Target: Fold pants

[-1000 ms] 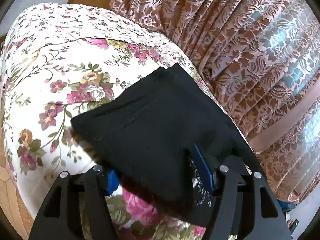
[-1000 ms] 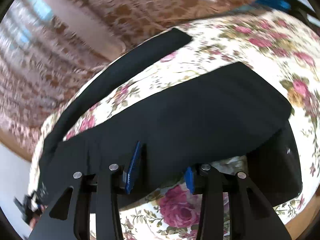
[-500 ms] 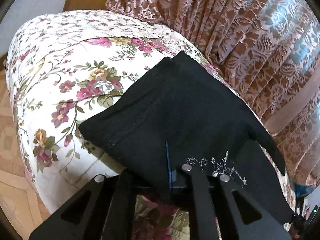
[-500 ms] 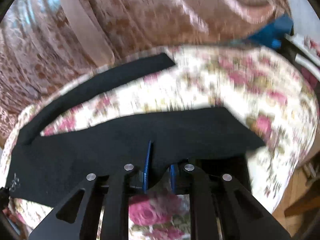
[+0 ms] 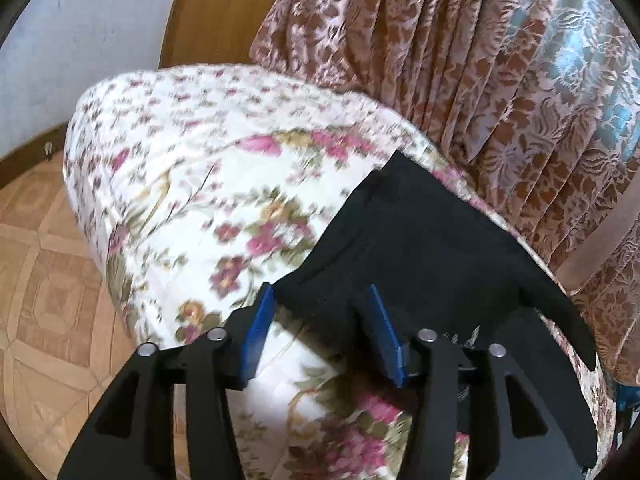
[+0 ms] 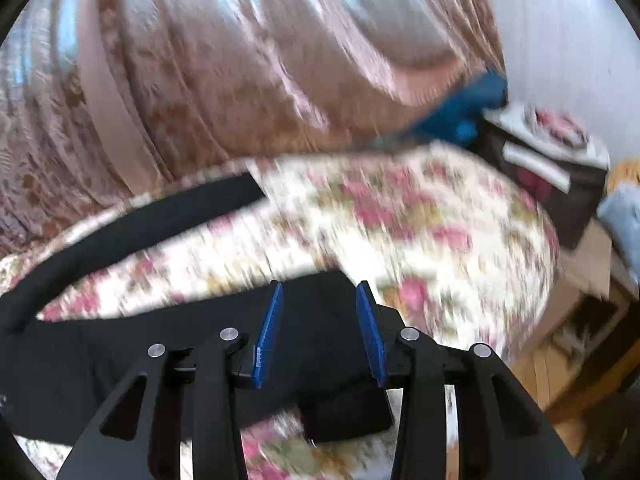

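Black pants (image 5: pixel 420 248) lie spread on the floral bedspread (image 5: pixel 192 184). In the left wrist view my left gripper (image 5: pixel 320 300) is open, its blue pads either side of the pants' near corner by the waist. In the right wrist view one leg (image 6: pixel 132 232) runs along the bed's far edge and the other leg (image 6: pixel 160 344) lies across the near side. My right gripper (image 6: pixel 318 296) is open over the end of the near leg, holding nothing.
A brown patterned curtain (image 5: pixel 500 80) hangs close behind the bed. Tiled floor (image 5: pixel 44 280) lies to the left. In the right wrist view a dark side table (image 6: pixel 552 168) with blue items (image 6: pixel 468 108) stands beyond the bed's right end.
Both grippers were shut on the pants' near edge half a second ago; both have opened and pulled back. The pants now rest flat on the bed.
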A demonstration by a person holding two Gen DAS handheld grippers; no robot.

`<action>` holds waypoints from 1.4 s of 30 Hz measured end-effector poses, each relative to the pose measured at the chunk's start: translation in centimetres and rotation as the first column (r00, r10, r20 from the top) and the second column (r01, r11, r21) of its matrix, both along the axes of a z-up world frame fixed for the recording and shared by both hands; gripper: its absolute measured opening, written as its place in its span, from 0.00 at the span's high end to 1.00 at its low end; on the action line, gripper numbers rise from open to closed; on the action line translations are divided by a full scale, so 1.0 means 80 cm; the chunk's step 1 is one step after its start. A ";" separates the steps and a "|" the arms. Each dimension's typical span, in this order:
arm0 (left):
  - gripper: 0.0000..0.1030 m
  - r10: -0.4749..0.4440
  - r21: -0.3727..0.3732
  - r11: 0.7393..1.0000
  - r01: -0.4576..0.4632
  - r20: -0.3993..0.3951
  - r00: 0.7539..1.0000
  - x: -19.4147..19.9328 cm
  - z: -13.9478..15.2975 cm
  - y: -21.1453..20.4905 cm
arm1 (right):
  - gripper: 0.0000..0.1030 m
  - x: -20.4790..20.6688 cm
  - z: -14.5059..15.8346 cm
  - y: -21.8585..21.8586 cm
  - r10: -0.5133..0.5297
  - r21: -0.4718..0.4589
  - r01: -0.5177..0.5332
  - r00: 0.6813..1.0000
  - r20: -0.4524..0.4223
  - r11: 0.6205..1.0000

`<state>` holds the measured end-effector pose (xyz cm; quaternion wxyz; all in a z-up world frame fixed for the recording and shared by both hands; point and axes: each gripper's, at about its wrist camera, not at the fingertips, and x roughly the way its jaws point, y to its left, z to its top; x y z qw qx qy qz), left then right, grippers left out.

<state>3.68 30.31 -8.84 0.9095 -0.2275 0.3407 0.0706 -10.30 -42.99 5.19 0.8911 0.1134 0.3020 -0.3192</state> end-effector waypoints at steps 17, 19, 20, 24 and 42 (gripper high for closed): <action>0.04 -0.162 0.095 0.983 0.158 0.041 0.986 0.060 0.053 -0.090 | 0.53 0.236 -0.064 0.145 0.488 0.164 -0.471 0.869 -0.084 0.867; 0.03 -0.174 0.105 0.980 0.170 0.029 0.984 0.072 0.054 -0.099 | 0.53 0.259 -0.074 0.148 0.502 0.194 -0.479 0.860 -0.090 0.856; 0.02 -0.182 0.109 0.978 0.178 0.023 0.983 0.081 0.055 -0.105 | 0.53 0.269 -0.078 0.152 0.508 0.206 -0.483 0.856 -0.093 0.851; 0.02 -0.213 0.100 0.972 0.212 -0.004 0.977 0.118 0.060 -0.119 | 0.53 0.313 -0.102 0.180 0.544 0.216 -0.513 0.830 -0.122 0.831; 0.02 -0.149 0.189 0.968 0.165 -0.093 0.984 0.339 0.040 -0.104 | 0.51 0.347 -0.170 0.207 0.543 0.186 -0.512 0.813 -0.209 0.839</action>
